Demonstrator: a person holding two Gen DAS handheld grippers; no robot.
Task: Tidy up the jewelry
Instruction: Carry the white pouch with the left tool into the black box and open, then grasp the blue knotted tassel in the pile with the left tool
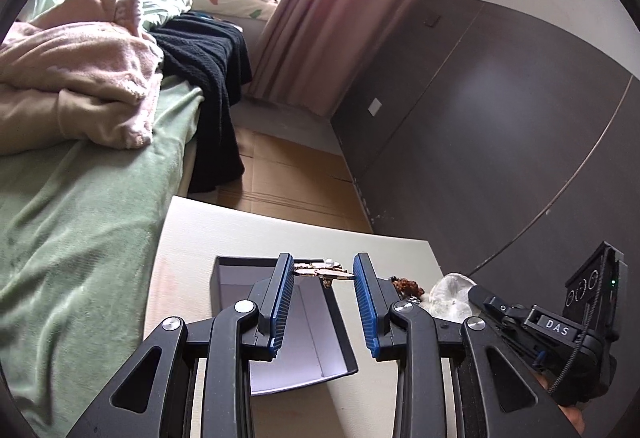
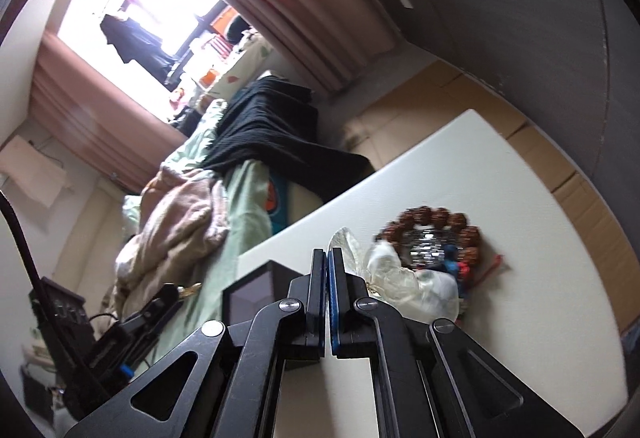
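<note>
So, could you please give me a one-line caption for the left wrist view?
Left tool holds a gold brooch above an open black box on the white table.

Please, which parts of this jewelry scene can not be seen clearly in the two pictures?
- Gold brooch, left wrist view: it sits between the left tool fingers; its underside and any contact with the pads are unclear.
- Black box: its near corner is hidden by the tool's fingers.
- Brown bead bracelet, right wrist view: motion blur; the white sheer pouch covers its near part.
- Right tool: shut; whether it pinches the pouch is unclear.
</note>
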